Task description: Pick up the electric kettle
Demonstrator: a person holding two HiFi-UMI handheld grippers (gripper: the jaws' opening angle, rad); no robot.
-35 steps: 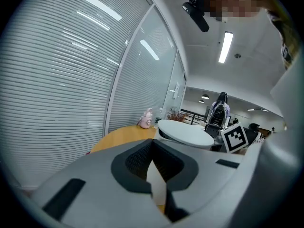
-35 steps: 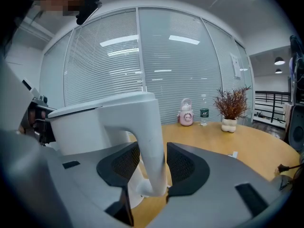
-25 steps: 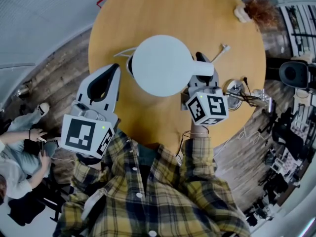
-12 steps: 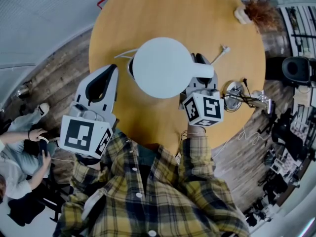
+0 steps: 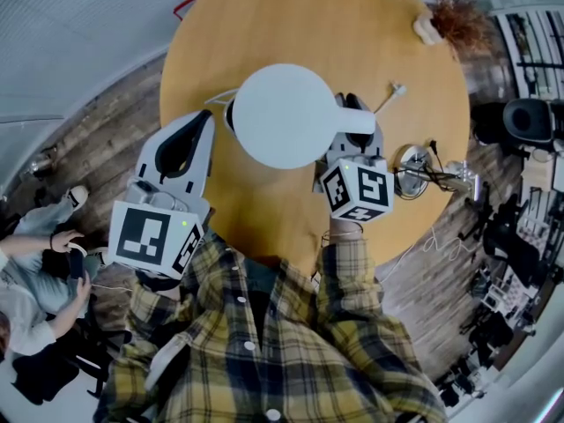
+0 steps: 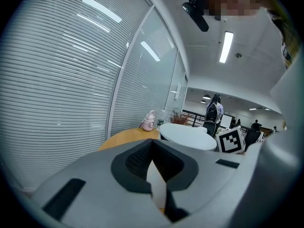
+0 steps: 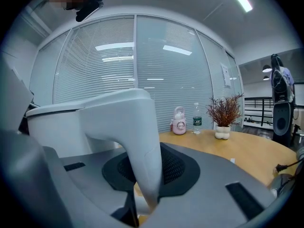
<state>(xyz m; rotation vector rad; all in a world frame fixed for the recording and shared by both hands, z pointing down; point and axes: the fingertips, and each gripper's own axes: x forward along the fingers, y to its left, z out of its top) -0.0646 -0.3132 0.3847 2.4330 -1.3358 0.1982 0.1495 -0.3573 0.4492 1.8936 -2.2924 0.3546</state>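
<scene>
— White electric kettle (image 5: 280,113): where is it seen?
— Over the round wooden tabletop (image 5: 264,16), with its handle (image 7: 142,141) clamped between the jaws of the right tool (image 5: 356,120) and its body to that tool's left.
— And the left tool (image 5: 204,123)?
— It is held just beside the kettle's other side, apart from it. Its jaws seem drawn together on nothing, though that view is blurred close in.
</scene>
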